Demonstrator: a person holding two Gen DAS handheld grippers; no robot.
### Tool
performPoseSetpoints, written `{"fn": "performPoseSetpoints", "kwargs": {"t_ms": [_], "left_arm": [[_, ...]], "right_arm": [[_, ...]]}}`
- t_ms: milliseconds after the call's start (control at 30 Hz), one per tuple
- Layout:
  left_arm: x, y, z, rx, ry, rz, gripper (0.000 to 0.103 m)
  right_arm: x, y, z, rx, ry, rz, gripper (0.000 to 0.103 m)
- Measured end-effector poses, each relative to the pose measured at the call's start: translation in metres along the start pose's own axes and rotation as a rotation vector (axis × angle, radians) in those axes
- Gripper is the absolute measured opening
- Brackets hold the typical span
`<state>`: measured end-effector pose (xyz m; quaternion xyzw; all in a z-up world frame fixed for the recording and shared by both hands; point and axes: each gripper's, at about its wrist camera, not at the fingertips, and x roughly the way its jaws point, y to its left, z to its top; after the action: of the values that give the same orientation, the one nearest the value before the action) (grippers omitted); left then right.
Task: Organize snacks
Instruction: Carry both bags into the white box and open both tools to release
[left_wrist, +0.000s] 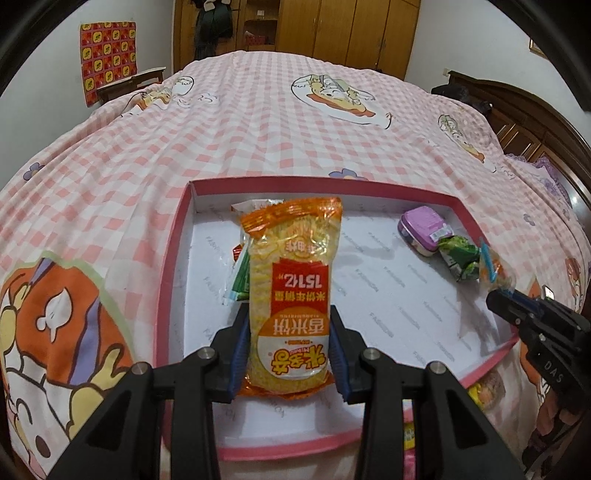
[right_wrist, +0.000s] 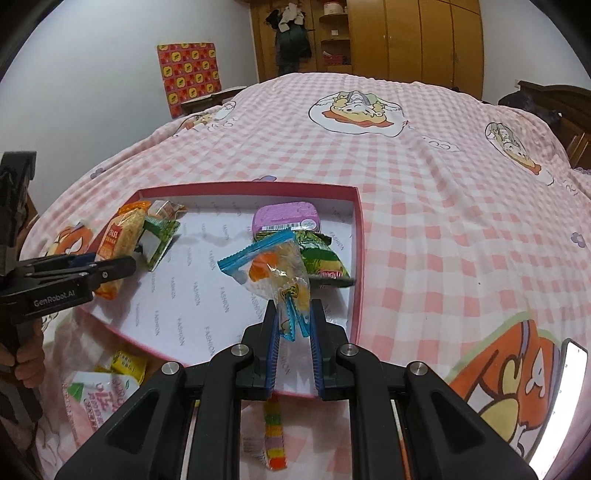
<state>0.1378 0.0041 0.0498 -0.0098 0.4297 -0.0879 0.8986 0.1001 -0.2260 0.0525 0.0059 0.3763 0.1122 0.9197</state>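
My left gripper (left_wrist: 289, 317) is shut on a yellow-and-orange rice cracker pack (left_wrist: 291, 266) and holds it upright over the left part of a shallow pink box (left_wrist: 173, 258) with a white floor. My right gripper (right_wrist: 293, 314) is shut on the lower edge of a clear packet with blue seams (right_wrist: 275, 266) over the box's right side. Each wrist view also shows the other gripper: the right one (left_wrist: 496, 297) and the left one (right_wrist: 123, 264) with its cracker pack (right_wrist: 118, 240). A purple tin (right_wrist: 286, 219) and a green packet (right_wrist: 323, 264) lie in the box.
Another green packet (right_wrist: 160, 240) lies in the box's left part. Outside the box's near edge on the pink checked bedspread (right_wrist: 424, 221) are a yellow packet (right_wrist: 127, 365), a white pouch (right_wrist: 96, 402) and a rainbow candy strip (right_wrist: 275, 432). A wooden headboard (left_wrist: 532, 122) is at the right.
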Motion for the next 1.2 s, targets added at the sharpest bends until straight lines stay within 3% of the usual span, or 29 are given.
{"fn": "performPoseSetpoints", "kwargs": {"t_ms": [600, 867, 1000, 1200], "left_arm": [[0.012, -0.002, 0.009, 0.022, -0.019, 0.022, 0.039], [0.004, -0.002, 0.007, 0.005, -0.016, -0.021, 0.040], [-0.005, -0.006, 0.004, 0.010, -0.033, -0.022, 0.052], [-0.024, -0.007, -0.001, -0.003, -0.059, -0.038, 0.058]], "right_arm": [[0.017, -0.002, 0.003, 0.004, -0.015, 0.000, 0.016], [0.016, -0.004, 0.003, 0.032, -0.025, 0.027, 0.017], [0.010, -0.007, 0.002, 0.060, -0.044, 0.030, 0.028], [-0.002, -0.006, 0.000, 0.065, -0.074, 0.024, 0.041]]}}
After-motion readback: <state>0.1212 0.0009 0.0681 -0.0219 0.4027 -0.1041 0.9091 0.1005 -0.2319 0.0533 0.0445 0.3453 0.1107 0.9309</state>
